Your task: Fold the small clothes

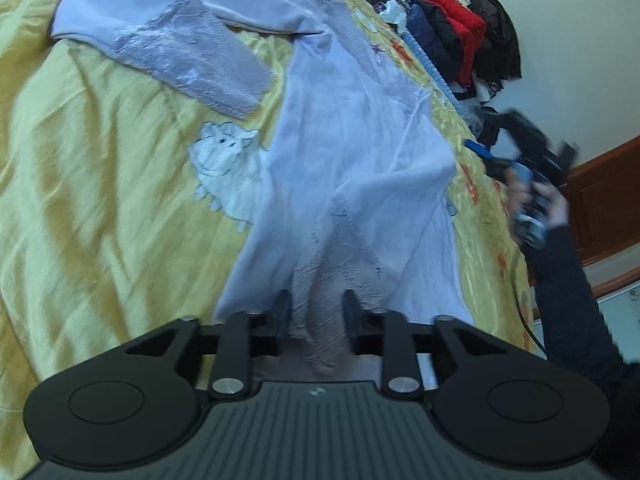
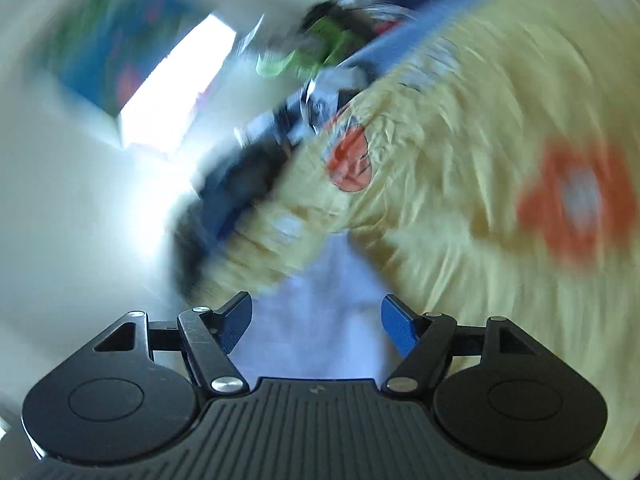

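Left claw (image 1: pixel 316 312) clamped on pale lilac garment (image 1: pixel 352 168) atop yellow bedspread (image 1: pixel 100 200).

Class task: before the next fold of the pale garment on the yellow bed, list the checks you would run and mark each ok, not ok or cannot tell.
1. Left gripper closed on the garment cuff: ok, lace bunched between its fingers.
2. Right gripper open and free: ok, nothing between the blue pads.
3. Right wrist view sharp enough to aim: not ok, heavy blur.
4. Garment flat: not ok, wrinkled, one sleeve bent across.
5. Space on the bedspread to fold: ok.
6. Clothes pile clear of the garment: ok.
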`<state>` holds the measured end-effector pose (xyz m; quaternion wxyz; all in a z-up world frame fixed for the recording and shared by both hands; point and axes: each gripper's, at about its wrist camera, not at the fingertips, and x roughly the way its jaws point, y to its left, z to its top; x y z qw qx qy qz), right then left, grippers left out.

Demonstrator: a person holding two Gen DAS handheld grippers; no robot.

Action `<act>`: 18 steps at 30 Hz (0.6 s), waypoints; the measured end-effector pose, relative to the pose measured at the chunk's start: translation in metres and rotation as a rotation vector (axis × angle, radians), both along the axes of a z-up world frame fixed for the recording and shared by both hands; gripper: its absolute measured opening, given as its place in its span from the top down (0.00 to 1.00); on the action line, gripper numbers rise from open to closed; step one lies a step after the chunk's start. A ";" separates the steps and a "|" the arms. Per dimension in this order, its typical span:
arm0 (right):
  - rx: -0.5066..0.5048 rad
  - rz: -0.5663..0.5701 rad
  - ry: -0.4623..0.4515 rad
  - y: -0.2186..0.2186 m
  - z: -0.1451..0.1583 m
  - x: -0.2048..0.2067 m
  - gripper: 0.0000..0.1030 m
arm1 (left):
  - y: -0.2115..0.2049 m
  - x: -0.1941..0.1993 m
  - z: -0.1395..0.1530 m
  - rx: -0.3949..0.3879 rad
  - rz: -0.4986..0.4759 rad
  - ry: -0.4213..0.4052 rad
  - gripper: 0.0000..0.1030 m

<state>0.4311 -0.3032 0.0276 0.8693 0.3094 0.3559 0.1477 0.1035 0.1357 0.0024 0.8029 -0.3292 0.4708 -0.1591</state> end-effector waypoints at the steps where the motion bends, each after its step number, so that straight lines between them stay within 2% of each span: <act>1: -0.162 0.019 -0.008 0.015 0.000 0.014 0.36 | -0.003 0.001 0.002 0.000 -0.009 -0.014 0.54; 2: -0.284 0.058 -0.020 0.029 -0.003 0.027 0.40 | -0.006 0.001 0.003 -0.001 -0.013 -0.029 0.45; 3: -0.364 0.116 -0.033 0.040 -0.010 0.035 0.45 | -0.009 0.002 0.004 -0.002 -0.014 -0.037 0.42; 4: -0.416 0.169 -0.030 0.050 -0.016 0.045 0.46 | -0.012 0.003 0.005 -0.004 -0.013 -0.044 0.35; 5: -0.450 0.204 -0.013 0.059 -0.022 0.054 0.53 | -0.014 0.004 0.006 -0.005 -0.014 -0.050 0.32; 6: -0.457 0.236 0.000 0.067 -0.027 0.063 0.69 | -0.016 0.006 0.006 -0.003 -0.014 -0.055 0.32; 8: -0.472 0.278 0.028 0.080 -0.037 0.075 0.87 | -0.016 0.009 0.005 -0.006 -0.007 -0.061 0.33; 11: -0.425 0.275 0.016 0.079 -0.030 0.080 0.92 | -0.021 0.009 0.006 0.026 -0.020 -0.082 0.35; 14: -0.317 0.153 0.056 0.052 -0.033 0.090 0.96 | -0.025 0.008 0.008 0.057 -0.047 -0.102 0.35; 16: -0.265 0.132 0.077 0.041 -0.046 0.089 0.96 | -0.022 0.008 0.007 0.046 -0.047 -0.102 0.34; 17: -0.244 0.125 0.064 0.039 -0.048 0.086 0.95 | -0.021 0.008 0.006 0.040 -0.047 -0.100 0.34; 18: -0.208 0.107 0.071 0.036 -0.050 0.085 0.83 | -0.020 0.009 0.006 0.038 -0.046 -0.097 0.34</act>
